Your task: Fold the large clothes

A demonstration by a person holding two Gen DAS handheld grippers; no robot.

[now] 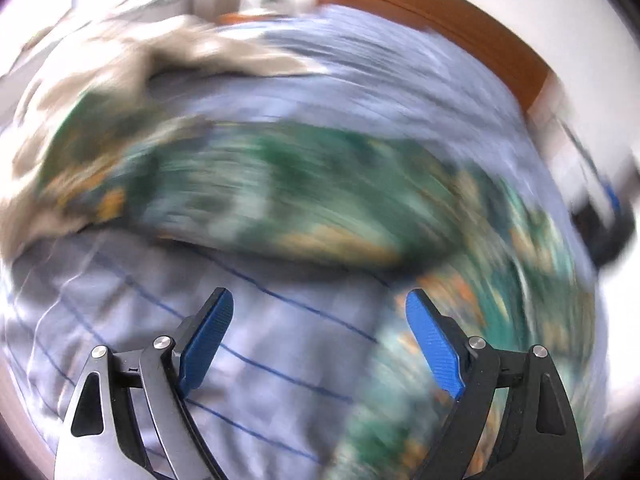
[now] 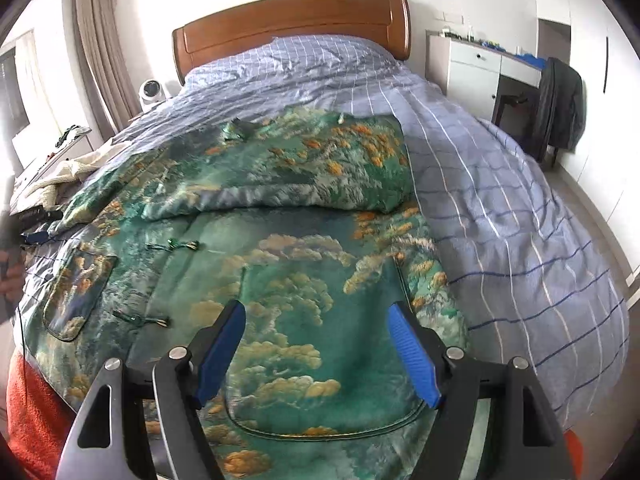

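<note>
A large green jacket (image 2: 280, 248) printed with orange and cream clouds lies spread on the bed, front up, with knot buttons and patch pockets. One sleeve (image 2: 312, 168) is folded across its chest. My right gripper (image 2: 316, 312) is open and empty, just above the jacket's lower front. My left gripper (image 1: 320, 300) is open and empty over the blue checked bedspread (image 1: 248, 344), beside the jacket (image 1: 280, 184), which is smeared by motion blur. The left gripper also shows at the left edge of the right wrist view (image 2: 24, 224).
The bed has a blue checked cover (image 2: 500, 200) and a wooden headboard (image 2: 292, 20). A cream garment (image 2: 60, 176) lies at the bed's left edge. A white desk (image 2: 480, 68) and a chair with a dark coat (image 2: 560, 104) stand to the right. An orange cloth (image 2: 36, 408) is at the lower left.
</note>
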